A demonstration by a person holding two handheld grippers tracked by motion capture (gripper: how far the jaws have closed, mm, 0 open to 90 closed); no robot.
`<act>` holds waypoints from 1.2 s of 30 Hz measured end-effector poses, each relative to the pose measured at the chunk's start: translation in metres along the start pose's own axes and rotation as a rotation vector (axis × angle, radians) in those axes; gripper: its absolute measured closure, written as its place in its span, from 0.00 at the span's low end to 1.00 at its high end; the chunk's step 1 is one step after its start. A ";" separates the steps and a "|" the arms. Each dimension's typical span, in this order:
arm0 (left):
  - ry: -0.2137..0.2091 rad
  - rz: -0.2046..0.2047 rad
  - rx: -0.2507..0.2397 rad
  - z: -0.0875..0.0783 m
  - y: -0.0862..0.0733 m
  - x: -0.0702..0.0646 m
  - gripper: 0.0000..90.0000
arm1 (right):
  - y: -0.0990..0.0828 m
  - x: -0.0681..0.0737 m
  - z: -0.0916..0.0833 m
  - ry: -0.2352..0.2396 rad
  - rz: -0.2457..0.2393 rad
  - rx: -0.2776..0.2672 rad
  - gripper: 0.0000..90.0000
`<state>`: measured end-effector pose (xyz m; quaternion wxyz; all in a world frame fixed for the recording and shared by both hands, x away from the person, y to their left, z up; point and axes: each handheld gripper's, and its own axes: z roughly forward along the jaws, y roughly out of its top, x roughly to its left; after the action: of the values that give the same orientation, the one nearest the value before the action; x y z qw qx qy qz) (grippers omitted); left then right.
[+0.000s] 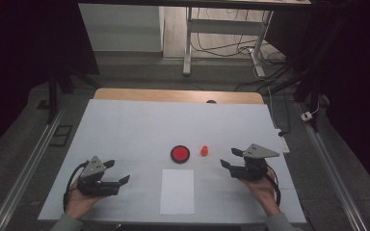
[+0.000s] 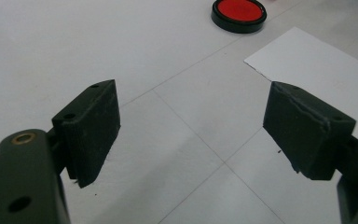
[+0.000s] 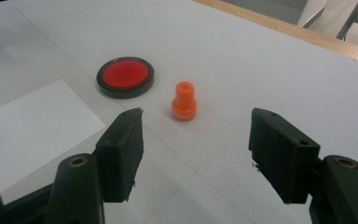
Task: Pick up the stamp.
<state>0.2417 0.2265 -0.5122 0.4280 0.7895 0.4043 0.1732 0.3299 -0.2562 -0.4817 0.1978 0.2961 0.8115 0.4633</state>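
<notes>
A small orange stamp [image 1: 204, 150] [image 3: 184, 101] stands upright on the white table, just right of a round black-rimmed red ink pad [image 1: 179, 153] [image 3: 125, 76] [image 2: 238, 14]. A white paper sheet [image 1: 177, 191] [image 2: 317, 70] [image 3: 23, 130] lies nearer the front edge. My right gripper [image 1: 231, 158] [image 3: 195, 154] is open, a short way right of the stamp and pointed at it, with nothing between its jaws. My left gripper [image 1: 116, 171] [image 2: 191, 130] rests open at the front left, aimed toward the paper and the pad, and holds nothing.
The white table cover [image 1: 125, 125] ends at a wooden strip [image 1: 173, 95] along the far edge. Beyond stand a desk frame [image 1: 188, 43] and floor cables [image 1: 270, 82]. Metal rails [image 1: 24, 168] run along both sides of the table.
</notes>
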 end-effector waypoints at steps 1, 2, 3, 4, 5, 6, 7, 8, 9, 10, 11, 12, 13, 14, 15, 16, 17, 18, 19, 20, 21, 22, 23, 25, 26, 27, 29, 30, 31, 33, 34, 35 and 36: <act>0.005 -0.002 0.002 0.000 0.000 0.001 0.21 | 0.001 0.000 0.002 0.001 -0.005 -0.001 0.39; 0.005 -0.003 0.002 0.000 0.000 0.001 0.21 | 0.002 0.000 0.003 0.003 -0.007 0.000 0.39; 0.005 -0.003 0.002 0.000 0.000 0.001 0.21 | 0.002 0.000 0.005 0.005 -0.005 0.005 0.39; 0.007 -0.001 0.003 0.001 0.000 0.001 0.21 | 0.003 0.000 0.007 0.007 -0.003 0.010 0.39; 0.007 -0.001 0.003 0.001 0.000 0.001 0.21 | 0.004 0.000 0.009 0.010 -0.005 0.009 0.39; 0.007 -0.001 0.004 0.001 0.000 0.001 0.21 | 0.004 0.000 0.010 0.011 -0.004 0.012 0.39; 0.007 -0.001 0.004 0.001 0.000 0.001 0.21 | 0.005 0.000 0.012 0.009 -0.007 0.016 0.39; 0.008 0.001 0.004 0.001 0.000 0.001 0.21 | 0.007 0.001 0.013 0.010 -0.008 0.019 0.39; 0.009 0.001 0.002 0.001 0.000 0.001 0.21 | 0.008 0.001 0.014 0.010 -0.010 0.016 0.39; 0.008 -0.003 0.000 0.000 0.000 0.002 0.21 | 0.009 0.001 0.015 0.009 -0.008 0.016 0.40; 0.008 -0.003 0.000 0.000 0.000 0.002 0.21 | 0.011 0.001 0.016 0.006 -0.009 0.018 0.40; 0.010 -0.003 -0.001 0.000 0.000 0.002 0.21 | 0.012 0.002 0.017 0.012 0.001 0.011 0.40; 0.009 -0.003 -0.001 0.000 0.000 0.002 0.21 | 0.012 0.002 0.017 0.012 0.001 0.011 0.40; 0.008 -0.004 -0.002 0.000 0.000 0.002 0.21 | 0.015 0.002 0.021 0.015 0.008 0.012 0.40; 0.009 -0.003 -0.002 0.000 0.000 0.002 0.21 | 0.017 0.002 0.023 0.015 0.009 0.016 0.40; 0.007 -0.001 -0.002 0.000 -0.001 0.002 0.21 | 0.019 0.003 0.026 0.017 0.010 0.016 0.40; 0.007 -0.001 -0.002 0.000 -0.001 0.002 0.21 | 0.021 0.003 0.028 0.017 0.004 0.020 0.40; 0.007 0.000 0.000 0.000 -0.001 0.003 0.21 | 0.023 0.004 0.031 0.016 0.001 0.022 0.40; 0.006 0.000 0.002 0.000 -0.002 0.003 0.21 | 0.025 0.005 0.033 0.015 -0.001 0.024 0.40; 0.006 0.001 0.004 0.000 -0.002 0.003 0.21 | 0.027 0.005 0.036 0.014 0.002 0.021 0.40; 0.006 0.001 0.004 0.000 -0.002 0.003 0.21 | 0.028 0.005 0.038 0.015 0.005 0.020 0.40; 0.006 -0.001 0.003 0.000 -0.002 0.003 0.21 | 0.029 0.006 0.041 0.016 0.014 0.012 0.40; 0.006 -0.001 0.003 0.000 -0.002 0.003 0.21 | 0.030 0.006 0.044 0.017 0.017 0.017 0.40; 0.007 0.000 0.004 0.001 -0.002 0.004 0.21 | 0.031 0.005 0.048 0.018 0.016 0.024 0.40; 0.008 -0.001 0.007 0.001 -0.002 0.004 0.21 | 0.031 0.005 0.050 0.019 0.020 0.021 0.41; 0.008 -0.001 0.007 0.001 -0.002 0.004 0.21 | 0.030 0.005 0.052 0.023 0.022 0.023 0.40; 0.009 -0.003 0.007 0.002 -0.002 0.004 0.21 | 0.030 0.004 0.054 0.025 0.005 0.037 0.41; 0.011 -0.003 0.010 0.002 -0.002 0.004 0.21 | 0.030 0.004 0.054 0.025 0.005 0.037 0.41; 0.014 -0.002 0.014 0.003 -0.002 0.004 0.21 | 0.030 0.002 0.054 0.024 0.003 0.036 0.41; 0.013 -0.002 0.014 0.003 -0.001 0.004 0.21 | 0.030 0.000 0.053 0.022 0.011 0.033 0.41; 0.013 0.000 0.014 0.003 -0.001 0.004 0.21 | 0.030 -0.001 0.053 0.022 0.016 0.028 0.41; 0.015 0.002 0.015 0.003 -0.001 0.004 0.21 | 0.030 -0.002 0.053 0.022 0.018 0.028 0.41; 0.014 0.002 0.016 0.003 -0.001 0.004 0.21 | 0.031 -0.002 0.053 0.019 0.017 0.031 0.41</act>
<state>0.2453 0.2279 -0.5155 0.4187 0.7921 0.4078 0.1759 0.3718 -0.2116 -0.4811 0.1815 0.3014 0.8179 0.4552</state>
